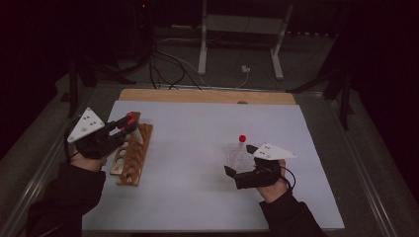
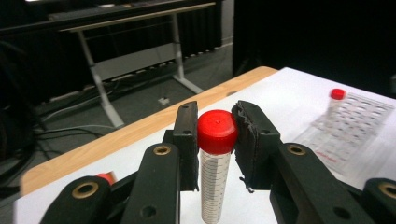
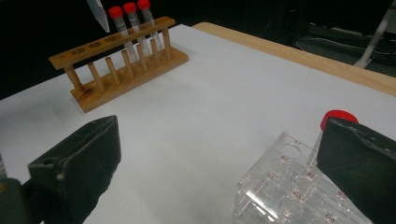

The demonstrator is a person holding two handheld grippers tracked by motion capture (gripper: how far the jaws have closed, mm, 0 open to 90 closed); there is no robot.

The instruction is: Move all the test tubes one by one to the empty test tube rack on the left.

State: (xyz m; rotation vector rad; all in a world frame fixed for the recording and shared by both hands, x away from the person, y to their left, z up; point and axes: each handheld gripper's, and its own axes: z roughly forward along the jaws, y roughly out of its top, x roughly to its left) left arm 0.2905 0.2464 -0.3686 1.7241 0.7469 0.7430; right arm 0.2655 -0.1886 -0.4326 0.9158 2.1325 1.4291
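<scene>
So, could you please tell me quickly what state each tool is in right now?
Left tool: shut on a red-capped tube, held above the wooden rack.
Right tool: open, holding nothing, beside the clear plastic rack.

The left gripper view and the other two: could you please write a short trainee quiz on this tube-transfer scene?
1. True or false: the left gripper is shut on a red-capped tube.
2. How many capped tubes stand in the wooden rack in the right gripper view?
3. The right gripper is: A) shut on the clear rack; B) open beside it; C) holding a cap.

Key: 1 true, its fingers clamp the cap. 2 three. 3 B.
</scene>
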